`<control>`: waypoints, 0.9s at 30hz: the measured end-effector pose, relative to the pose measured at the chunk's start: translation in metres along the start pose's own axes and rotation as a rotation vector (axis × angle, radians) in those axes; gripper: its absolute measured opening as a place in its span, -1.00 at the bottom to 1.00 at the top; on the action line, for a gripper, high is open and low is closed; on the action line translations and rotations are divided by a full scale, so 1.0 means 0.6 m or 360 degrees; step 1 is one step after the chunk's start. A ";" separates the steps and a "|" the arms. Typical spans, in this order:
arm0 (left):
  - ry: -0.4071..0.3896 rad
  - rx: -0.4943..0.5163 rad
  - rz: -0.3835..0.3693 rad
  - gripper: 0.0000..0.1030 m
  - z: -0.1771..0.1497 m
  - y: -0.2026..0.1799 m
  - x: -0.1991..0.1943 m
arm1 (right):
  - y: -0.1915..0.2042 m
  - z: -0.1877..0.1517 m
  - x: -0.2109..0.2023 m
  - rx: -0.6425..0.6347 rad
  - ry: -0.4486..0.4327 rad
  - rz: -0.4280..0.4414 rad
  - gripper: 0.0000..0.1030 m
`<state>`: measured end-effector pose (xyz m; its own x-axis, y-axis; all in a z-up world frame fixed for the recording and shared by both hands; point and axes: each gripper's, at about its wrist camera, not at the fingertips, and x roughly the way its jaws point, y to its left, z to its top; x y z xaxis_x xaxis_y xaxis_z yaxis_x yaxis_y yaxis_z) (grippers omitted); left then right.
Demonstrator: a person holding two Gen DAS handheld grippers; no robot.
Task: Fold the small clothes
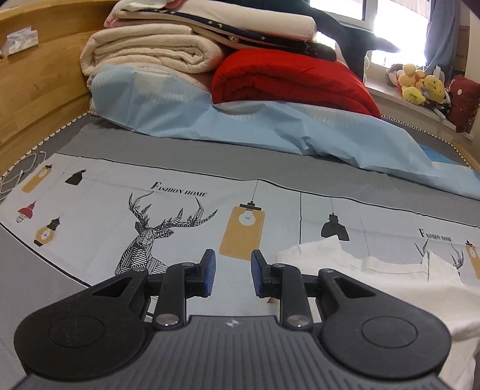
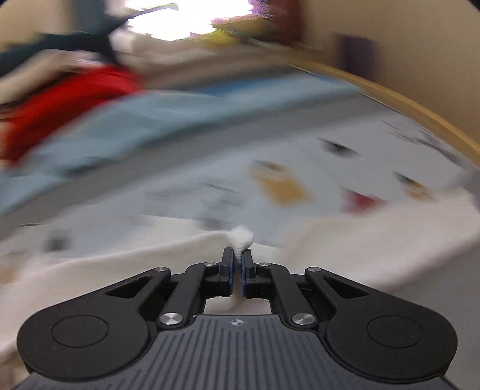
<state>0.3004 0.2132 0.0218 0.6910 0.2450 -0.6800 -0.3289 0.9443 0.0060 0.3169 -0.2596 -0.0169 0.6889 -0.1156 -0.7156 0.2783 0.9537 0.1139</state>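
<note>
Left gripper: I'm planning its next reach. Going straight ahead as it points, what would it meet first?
The left gripper, open and empty, would probably first meet the printed sheet near the yellow lamp print; depth is uncertain. The white garment lies to its right.

Daylight is admitted through a blown-out window (image 1: 339, 9). The left view is rendered sharp; the right view is heavily motion-blurred, with edges bowed.

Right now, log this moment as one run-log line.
left gripper: open, empty, beside white garment | right gripper: shut on white garment, view motion-blurred | surface: printed bedsheet
</note>
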 end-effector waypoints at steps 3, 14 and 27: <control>0.0047 -0.0026 -0.0055 -0.46 -0.001 -0.003 0.013 | -0.031 0.006 0.014 0.0071 0.0025 0.0004 -0.92; 0.0231 -0.0081 -0.0326 -0.40 -0.030 -0.034 0.113 | 0.001 0.005 0.010 -0.0023 -0.0002 0.0089 -0.91; 0.0310 -0.0143 -0.0353 -0.43 -0.036 -0.070 0.202 | -0.003 0.010 0.012 -0.0053 -0.0001 0.0138 -0.91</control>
<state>0.3842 0.1988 -0.0767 0.6189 -0.0201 -0.7852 -0.2450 0.9448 -0.2173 0.3252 -0.2639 -0.0180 0.7098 -0.0321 -0.7037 0.1949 0.9689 0.1524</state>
